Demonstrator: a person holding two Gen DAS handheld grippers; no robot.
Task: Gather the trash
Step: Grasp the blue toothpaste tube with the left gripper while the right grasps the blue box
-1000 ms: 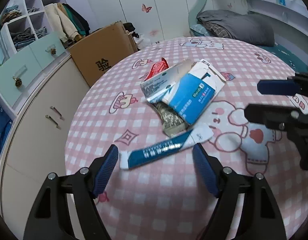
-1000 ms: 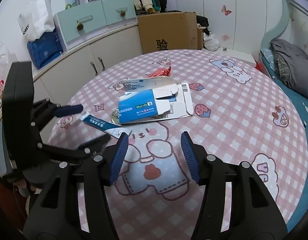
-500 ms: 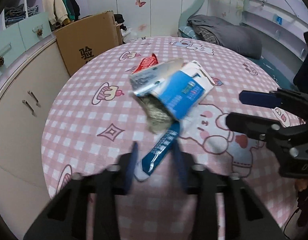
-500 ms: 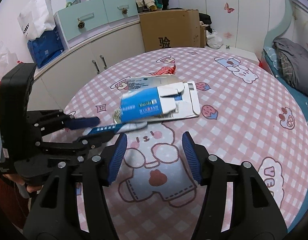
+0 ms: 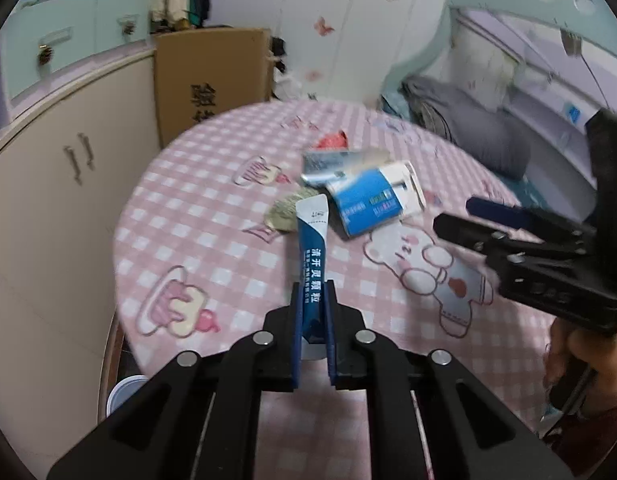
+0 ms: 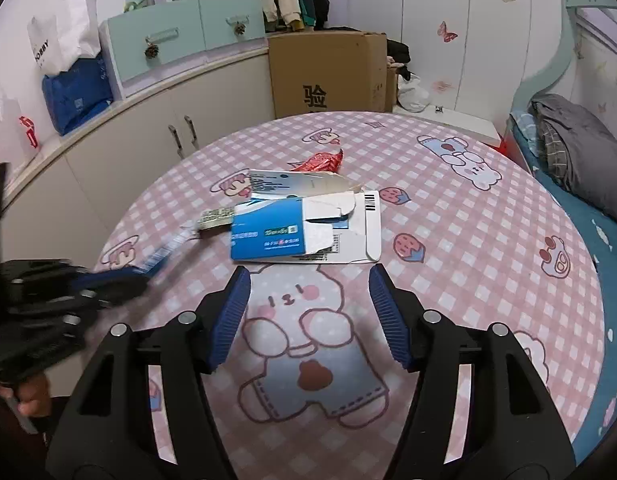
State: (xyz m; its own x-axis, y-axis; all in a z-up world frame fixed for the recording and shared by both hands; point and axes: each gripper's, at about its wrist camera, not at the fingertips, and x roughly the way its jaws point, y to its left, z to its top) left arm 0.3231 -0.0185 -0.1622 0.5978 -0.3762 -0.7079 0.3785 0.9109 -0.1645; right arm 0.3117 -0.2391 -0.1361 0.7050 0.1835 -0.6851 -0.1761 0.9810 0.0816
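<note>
Two grippers work over a round worktop (image 6: 468, 216) covered in pink-and-white checked cloth with cartoon prints. The left gripper (image 5: 311, 308) has its blue-padded fingers (image 5: 295, 320) pressed together on the lower end of a long, flat blue-and-white sachet with white Chinese lettering (image 5: 313, 252); the sachet stands up out of the fingers, lifted off the cloth, its white top edge pointing toward the torn blue-and-white cardboard box (image 6: 284, 236) that lies flattened near the middle of the worktop. In the right wrist view the sachet and the left gripper are blurred at the left edge, to the left of that box. The right gripper (image 6: 308, 316) hangs just on the near side of the box with its blue ribbed fingers (image 6: 232, 312) spread wide apart and nothing between them. Touching the far edge of the box is a silvery-white flat packet with small print (image 6: 292, 184), and just beyond that packet lies a crumpled red foil wrapper (image 6: 320, 161). At the box's left side, partly tucked under it, sits a greenish-grey crinkled wrapper (image 6: 216, 218). Beyond the worktop, behind the red wrapper, stands a brown cardboard carton with a black Chinese character (image 6: 328, 76), beside a cream cabinet with teal drawers (image 6: 176, 46).
</note>
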